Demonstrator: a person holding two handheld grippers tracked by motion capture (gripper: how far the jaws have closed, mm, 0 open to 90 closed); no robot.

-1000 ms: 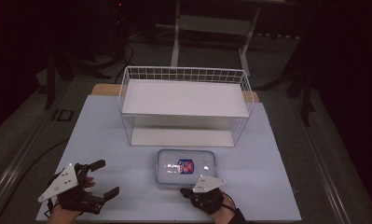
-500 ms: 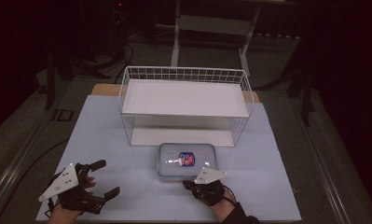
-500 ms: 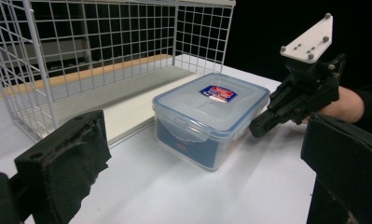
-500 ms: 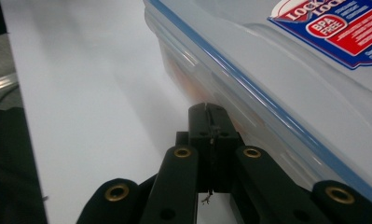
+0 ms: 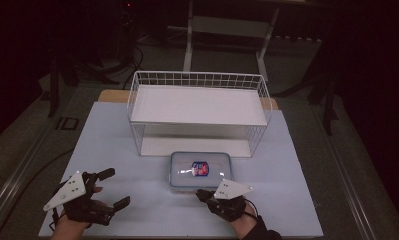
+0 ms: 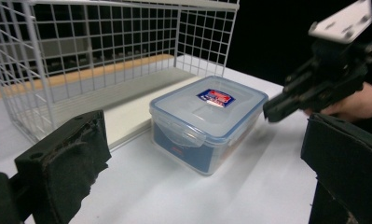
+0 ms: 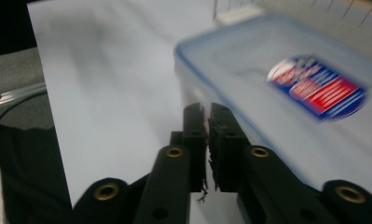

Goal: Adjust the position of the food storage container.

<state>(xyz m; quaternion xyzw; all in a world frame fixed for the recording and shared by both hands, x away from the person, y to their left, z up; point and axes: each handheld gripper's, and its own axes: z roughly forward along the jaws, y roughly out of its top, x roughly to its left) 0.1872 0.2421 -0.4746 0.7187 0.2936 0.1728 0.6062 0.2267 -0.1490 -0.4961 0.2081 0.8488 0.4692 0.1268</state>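
box: long axis left-right, lid up | right claw: nearly together, empty | left claw: spread

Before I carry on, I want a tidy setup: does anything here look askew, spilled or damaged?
Nothing stands out. The plastic container sits flat on the table with its lid on, just in front of the upright white wire rack. No spill shows. The only rough spot is the worn, frayed padding on the left gripper.
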